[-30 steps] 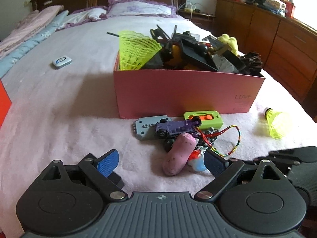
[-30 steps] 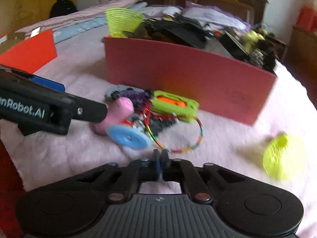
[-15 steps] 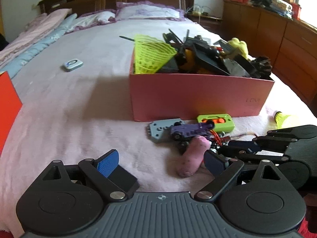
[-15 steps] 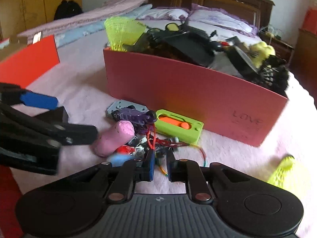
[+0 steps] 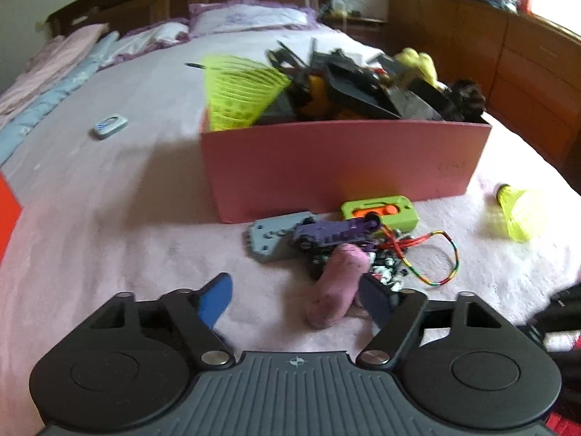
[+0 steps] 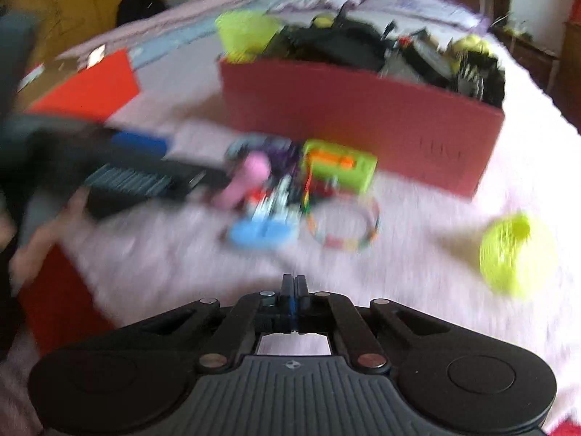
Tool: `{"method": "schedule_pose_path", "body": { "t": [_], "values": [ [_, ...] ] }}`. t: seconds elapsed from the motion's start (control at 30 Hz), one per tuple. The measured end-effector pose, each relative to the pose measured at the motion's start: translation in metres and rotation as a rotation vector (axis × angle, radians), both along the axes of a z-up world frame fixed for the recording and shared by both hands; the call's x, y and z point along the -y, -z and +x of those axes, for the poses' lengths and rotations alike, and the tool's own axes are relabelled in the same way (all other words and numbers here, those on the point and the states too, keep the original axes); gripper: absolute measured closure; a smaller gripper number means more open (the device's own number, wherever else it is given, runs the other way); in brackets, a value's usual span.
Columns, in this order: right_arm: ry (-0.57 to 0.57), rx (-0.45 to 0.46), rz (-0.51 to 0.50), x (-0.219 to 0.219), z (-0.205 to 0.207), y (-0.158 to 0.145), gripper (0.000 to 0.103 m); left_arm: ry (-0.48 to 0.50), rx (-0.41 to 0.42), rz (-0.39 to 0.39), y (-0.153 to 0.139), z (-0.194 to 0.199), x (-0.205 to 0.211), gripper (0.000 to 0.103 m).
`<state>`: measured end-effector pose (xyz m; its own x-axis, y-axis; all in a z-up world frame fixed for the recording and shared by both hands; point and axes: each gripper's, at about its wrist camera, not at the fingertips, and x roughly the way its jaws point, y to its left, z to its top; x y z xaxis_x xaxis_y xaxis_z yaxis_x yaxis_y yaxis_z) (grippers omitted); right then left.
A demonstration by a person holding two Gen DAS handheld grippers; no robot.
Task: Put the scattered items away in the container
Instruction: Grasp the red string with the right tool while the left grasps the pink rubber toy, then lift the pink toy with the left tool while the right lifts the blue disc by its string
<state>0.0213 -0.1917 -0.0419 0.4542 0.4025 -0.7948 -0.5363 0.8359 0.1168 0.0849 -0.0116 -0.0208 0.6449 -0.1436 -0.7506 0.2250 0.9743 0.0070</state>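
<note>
The pink box (image 5: 341,167) stands ahead of both tongs on the bed (image 5: 109,218), heaped above its rim with dark parts and a yellow-green shuttlecock (image 5: 239,91) at its near left corner. Against its front wall lies the scattered pile: a lime and orange case (image 5: 381,212) touching the wall's foot, a purple toy car (image 5: 334,232) just in front of it, a grey plate (image 5: 272,236) to the left, and a rainbow cord loop (image 5: 439,254) trailing right. A pink plush piece (image 5: 337,290) points from the pile toward the left gripper (image 5: 294,296), whose jaws stand wide; the plush end sits between them, close to the right finger and well apart from the left one. Bare blanket lies to the left of that gripper. The right gripper (image 6: 290,283) has its jaws pressed together on nothing, short of the blurred pile, with bare blanket in front. A second shuttlecock (image 6: 508,250) lies alone to its right, clear of the box. A red lid (image 6: 83,91) lies far left.
</note>
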Motion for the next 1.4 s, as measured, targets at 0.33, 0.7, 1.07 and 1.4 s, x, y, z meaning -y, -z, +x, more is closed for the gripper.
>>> {"method": "schedule_pose_path", "body": {
  "t": [0.33, 0.7, 1.07, 1.4],
  "values": [
    [0.007, 0.127, -0.019, -0.008, 0.025, 0.001, 0.082, 0.056, -0.045, -0.024, 0.020, 0.017, 0.013, 0.028],
    [0.027, 0.150, 0.052, -0.015, 0.027, 0.006, 0.100, 0.083, -0.083, -0.102, 0.010, 0.008, 0.004, 0.068],
    [-0.029, 0.123, 0.287, 0.011, -0.032, -0.031, 0.100, 0.069, -0.100, -0.108, 0.000, -0.034, -0.015, 0.074],
    [-0.072, 0.101, 0.162, 0.017, -0.064, -0.032, 0.100, 0.090, -0.139, -0.099, -0.001, -0.068, -0.022, 0.073]
  ]
}}
